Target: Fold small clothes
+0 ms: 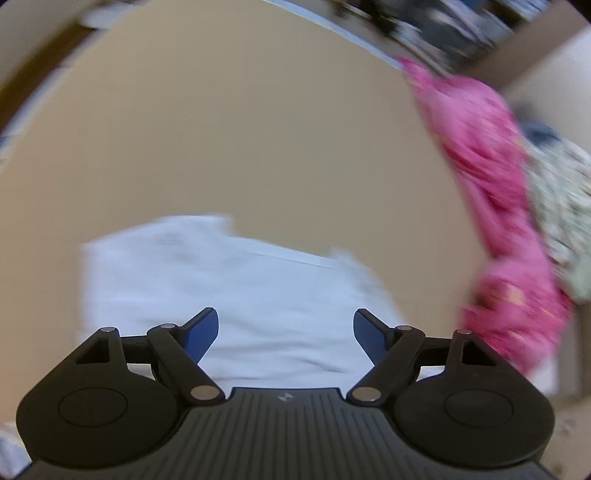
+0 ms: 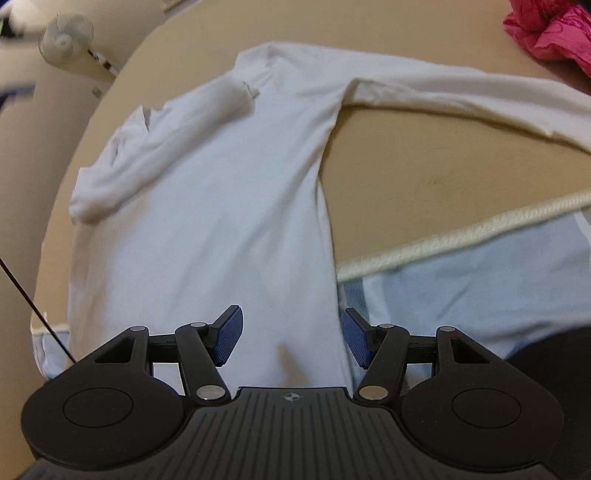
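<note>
1. Left wrist view: everything is motion-blurred. A white long-sleeved shirt (image 1: 229,295) lies on the tan tabletop (image 1: 240,129), its lower part hidden behind the left tool (image 1: 286,338). A pink garment (image 1: 491,206) sits at the right. The tool gapes wide, holding nothing.
2. Right wrist view: the shirt (image 2: 221,206) lies flat, one sleeve folded over the body, the other cut off at right. The right tool (image 2: 291,339) stands partly open above the hem, empty.

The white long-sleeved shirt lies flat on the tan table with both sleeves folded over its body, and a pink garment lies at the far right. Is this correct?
Not quite. Only one sleeve of the white long-sleeved shirt is folded over its body; the other sleeve stretches out straight across the tan table towards the pink garment. The right wrist view shows it.
</note>
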The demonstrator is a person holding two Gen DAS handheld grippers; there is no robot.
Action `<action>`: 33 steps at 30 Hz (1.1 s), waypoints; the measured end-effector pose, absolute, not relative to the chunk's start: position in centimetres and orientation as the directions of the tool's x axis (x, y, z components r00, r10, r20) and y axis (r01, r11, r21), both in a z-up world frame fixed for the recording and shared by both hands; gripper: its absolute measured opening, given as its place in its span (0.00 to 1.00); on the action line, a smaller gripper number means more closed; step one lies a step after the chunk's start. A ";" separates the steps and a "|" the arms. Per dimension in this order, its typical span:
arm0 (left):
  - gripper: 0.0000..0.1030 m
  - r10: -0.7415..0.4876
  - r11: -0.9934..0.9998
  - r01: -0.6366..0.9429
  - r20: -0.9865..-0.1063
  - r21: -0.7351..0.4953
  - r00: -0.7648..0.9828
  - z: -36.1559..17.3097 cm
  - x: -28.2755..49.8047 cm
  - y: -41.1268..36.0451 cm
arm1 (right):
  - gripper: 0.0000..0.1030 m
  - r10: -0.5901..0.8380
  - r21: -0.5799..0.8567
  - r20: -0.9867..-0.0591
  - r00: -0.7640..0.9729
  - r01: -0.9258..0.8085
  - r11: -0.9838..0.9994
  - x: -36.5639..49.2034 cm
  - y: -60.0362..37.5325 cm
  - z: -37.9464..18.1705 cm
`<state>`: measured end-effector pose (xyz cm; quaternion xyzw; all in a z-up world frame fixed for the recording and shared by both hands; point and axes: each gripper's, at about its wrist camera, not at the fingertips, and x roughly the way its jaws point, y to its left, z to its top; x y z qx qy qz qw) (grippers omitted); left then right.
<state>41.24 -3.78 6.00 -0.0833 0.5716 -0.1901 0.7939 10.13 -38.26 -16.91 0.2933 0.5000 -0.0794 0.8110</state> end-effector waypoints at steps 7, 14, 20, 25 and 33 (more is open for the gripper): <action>0.83 -0.120 0.993 0.040 -0.948 -0.113 0.296 -3.2 40.7 7.8 | 0.60 0.186 0.504 -0.730 0.658 0.335 0.796 19.3 -39.2 -15.3; 0.83 -0.123 0.991 -0.008 -0.944 -0.132 0.307 -8.1 43.4 9.8 | 0.60 0.107 0.446 -0.761 0.640 0.396 0.803 31.1 -40.5 -18.1; 0.83 -0.111 0.994 0.017 -0.950 -0.111 0.292 -9.7 45.2 8.9 | 0.05 0.109 0.357 -0.838 0.535 0.387 0.850 36.5 -39.2 -21.5; 0.83 -0.120 0.992 0.011 -0.947 -0.122 0.299 -11.0 46.0 8.5 | 0.05 0.252 0.433 -0.636 0.729 0.067 0.899 35.7 -34.4 -11.7; 0.83 -0.128 0.990 -0.018 -0.940 -0.141 0.316 -11.3 46.6 8.1 | 0.05 0.154 0.475 -0.562 0.813 0.164 0.864 33.9 -38.9 -9.4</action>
